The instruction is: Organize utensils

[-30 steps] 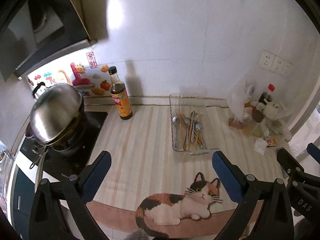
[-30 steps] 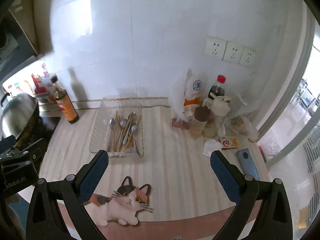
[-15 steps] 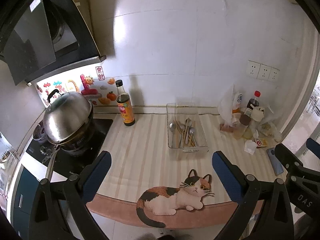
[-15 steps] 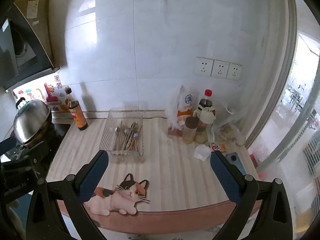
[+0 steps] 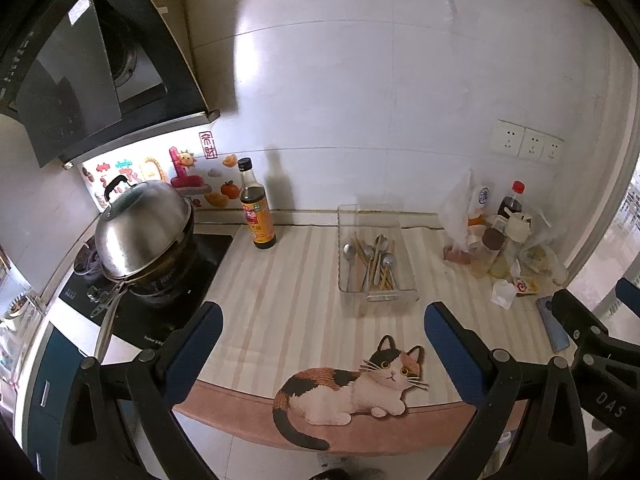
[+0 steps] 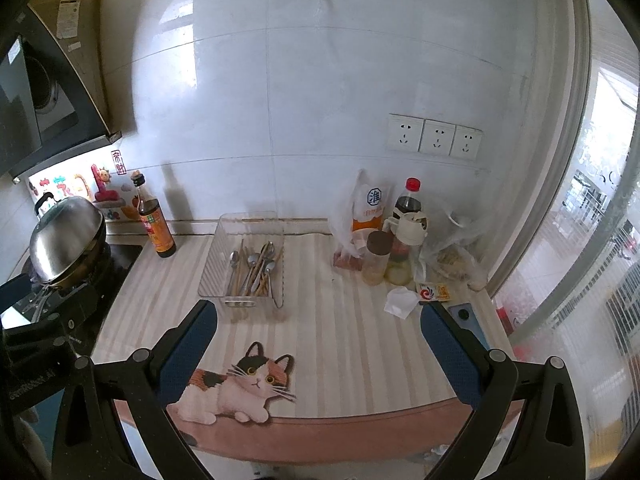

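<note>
Metal spoons and wooden chopsticks [image 5: 374,264] lie mixed in the clear rectangular plastic tray [image 6: 251,224] on the striped counter (none loose outside). Left gripper [image 5: 320,344] and right gripper [image 6: 318,342], both spread and empty, hover well short; the scene fits gathering done or sorting pending.

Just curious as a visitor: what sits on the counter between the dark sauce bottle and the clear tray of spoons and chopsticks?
Nothing: between the sauce bottle and the clear tray only bare striped mat shows, plainest in the left wrist view.
</note>
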A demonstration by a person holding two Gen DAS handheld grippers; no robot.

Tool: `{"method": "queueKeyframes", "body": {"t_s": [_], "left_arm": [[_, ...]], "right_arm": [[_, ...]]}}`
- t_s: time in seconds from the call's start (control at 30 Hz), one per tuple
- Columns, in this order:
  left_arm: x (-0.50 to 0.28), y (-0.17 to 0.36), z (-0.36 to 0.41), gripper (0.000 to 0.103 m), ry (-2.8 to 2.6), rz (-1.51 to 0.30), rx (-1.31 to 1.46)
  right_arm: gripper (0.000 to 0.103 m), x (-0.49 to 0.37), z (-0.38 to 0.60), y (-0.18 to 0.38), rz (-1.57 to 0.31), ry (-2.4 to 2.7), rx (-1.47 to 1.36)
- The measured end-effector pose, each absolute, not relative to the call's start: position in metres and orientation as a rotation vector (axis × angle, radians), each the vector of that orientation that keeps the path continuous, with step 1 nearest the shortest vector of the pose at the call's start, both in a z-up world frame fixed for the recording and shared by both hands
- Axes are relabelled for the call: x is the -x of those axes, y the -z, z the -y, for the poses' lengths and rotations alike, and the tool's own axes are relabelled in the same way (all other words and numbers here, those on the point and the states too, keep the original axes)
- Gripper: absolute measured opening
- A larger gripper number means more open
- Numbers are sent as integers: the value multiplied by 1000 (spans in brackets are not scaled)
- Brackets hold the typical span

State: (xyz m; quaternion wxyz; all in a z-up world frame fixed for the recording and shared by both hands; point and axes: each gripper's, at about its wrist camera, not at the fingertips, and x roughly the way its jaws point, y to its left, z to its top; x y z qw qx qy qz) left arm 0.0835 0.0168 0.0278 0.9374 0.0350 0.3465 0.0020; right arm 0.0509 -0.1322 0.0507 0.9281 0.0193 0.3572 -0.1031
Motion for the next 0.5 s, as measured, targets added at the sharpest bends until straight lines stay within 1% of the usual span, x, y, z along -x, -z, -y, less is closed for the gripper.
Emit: {"method": "queueKeyframes", "body": {"t_s": [0.5], "left_arm": [[-78, -26, -24, 103, -45, -706, -63]], "right_arm": [[103, -51, 130, -47, -748, 188, -34]]}}
